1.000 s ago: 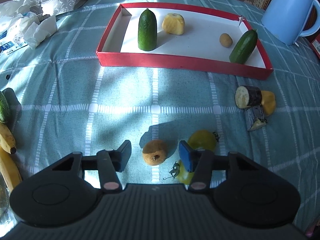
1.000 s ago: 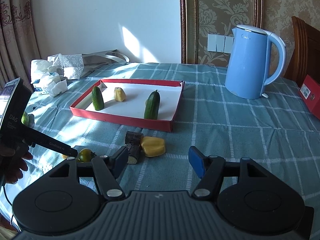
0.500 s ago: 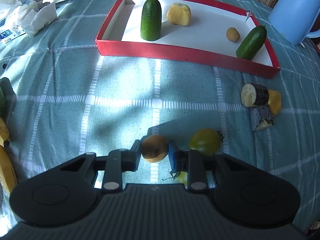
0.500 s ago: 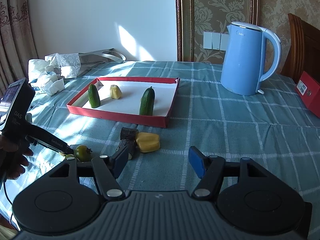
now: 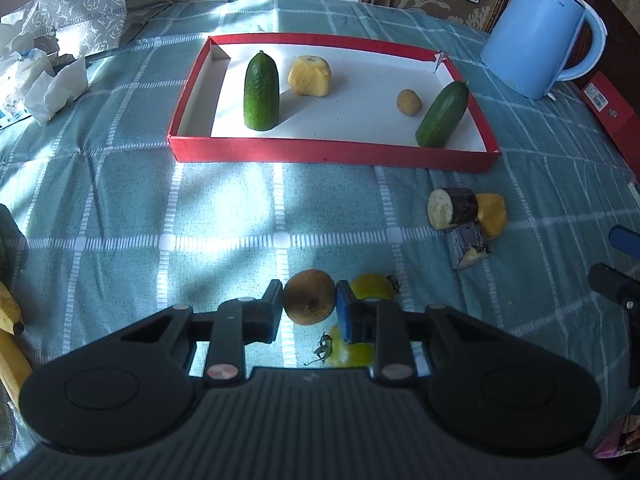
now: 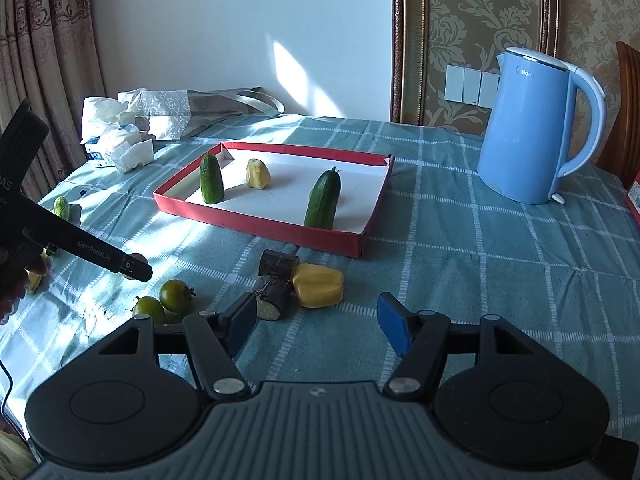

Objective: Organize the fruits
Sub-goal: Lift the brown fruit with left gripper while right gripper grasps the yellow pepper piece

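Note:
My left gripper [image 5: 309, 305] is shut on a round brown fruit [image 5: 310, 298] and holds it just above the checked cloth. Two green tomatoes [image 5: 372, 286] lie right behind and under its blue pad. A red tray [image 5: 332, 153] farther back holds two cucumbers [image 5: 261, 92], a peeled yellow fruit [image 5: 310, 76] and a small brown fruit [image 5: 409, 102]. My right gripper [image 6: 318, 320] hovers open with nothing between its fingers, near the eggplant pieces [image 6: 276, 280] and a yellow pepper chunk [image 6: 318, 285]. The left gripper [image 6: 134, 266] shows at the left of the right wrist view.
A blue kettle [image 5: 540, 32] stands right of the tray, with a red box [image 5: 608, 100] beyond it. Tissues and bags [image 5: 60, 40] crowd the far left corner. Bananas [image 5: 8, 320] and another cucumber [image 6: 62, 206] lie at the left edge.
The left jaws closed around the brown fruit and then rose a little with it. The right gripper stayed about where it was, still open.

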A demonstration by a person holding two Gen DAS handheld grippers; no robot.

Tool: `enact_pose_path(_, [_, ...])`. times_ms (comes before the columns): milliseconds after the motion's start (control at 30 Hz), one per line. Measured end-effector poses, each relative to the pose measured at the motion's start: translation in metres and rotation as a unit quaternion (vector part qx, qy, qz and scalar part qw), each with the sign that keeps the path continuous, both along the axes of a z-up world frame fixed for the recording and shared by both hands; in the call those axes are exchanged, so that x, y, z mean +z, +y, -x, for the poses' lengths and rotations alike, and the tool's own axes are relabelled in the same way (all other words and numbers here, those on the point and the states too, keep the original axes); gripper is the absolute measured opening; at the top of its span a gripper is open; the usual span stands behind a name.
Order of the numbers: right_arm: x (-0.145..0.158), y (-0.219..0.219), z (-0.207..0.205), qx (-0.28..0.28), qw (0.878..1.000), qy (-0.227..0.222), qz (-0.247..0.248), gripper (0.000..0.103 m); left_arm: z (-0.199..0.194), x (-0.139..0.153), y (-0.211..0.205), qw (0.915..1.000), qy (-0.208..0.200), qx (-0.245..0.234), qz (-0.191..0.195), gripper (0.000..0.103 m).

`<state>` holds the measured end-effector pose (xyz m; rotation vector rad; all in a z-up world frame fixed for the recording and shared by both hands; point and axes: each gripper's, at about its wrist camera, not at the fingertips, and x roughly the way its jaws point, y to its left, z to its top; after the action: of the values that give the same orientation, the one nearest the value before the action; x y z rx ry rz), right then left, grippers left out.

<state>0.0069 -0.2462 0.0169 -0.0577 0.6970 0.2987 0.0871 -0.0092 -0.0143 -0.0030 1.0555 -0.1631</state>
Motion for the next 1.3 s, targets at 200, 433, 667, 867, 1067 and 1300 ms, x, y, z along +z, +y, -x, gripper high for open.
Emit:
enact_pose_path(200, [-0.015, 0.001, -0.031, 0.043, 0.999, 0.011, 0.024, 0.056, 0.004, 0.011, 0.0, 0.9999, -0.011, -0.011, 0.001, 0.025])
enact_pose_path(433, [-0.04, 0.011, -0.061, 0.114, 0.99, 0.025, 0.078, 0.054, 0.009, 0.022, 0.002, 0.9995, -0.025, -0.014, -0.01, 0.025])
enact_pose_path(667, [-0.057, 0.022, -0.085, 0.14, 0.984, 0.039, 0.105, 0.054, 0.013, 0.029, 0.0, 0.9988, -0.038, -0.02, -0.024, 0.025])
enact_pose_path(867, [-0.063, 0.029, -0.095, 0.145, 0.983, 0.046, 0.101, 0.054, 0.013, 0.032, 0.0, 0.9988, -0.04, -0.016, -0.025, 0.025])
enact_pose_path(1067, [-0.069, 0.032, -0.103, 0.135, 0.984, 0.063, 0.097, 0.054, 0.013, 0.034, -0.004, 0.9985, -0.043, -0.02, -0.026, 0.025])
enact_pose_path(1300, [-0.072, 0.03, -0.107, 0.131, 0.985, 0.079, 0.085, 0.047, 0.013, 0.035, -0.006, 0.9983, -0.045, -0.023, -0.029, 0.025])
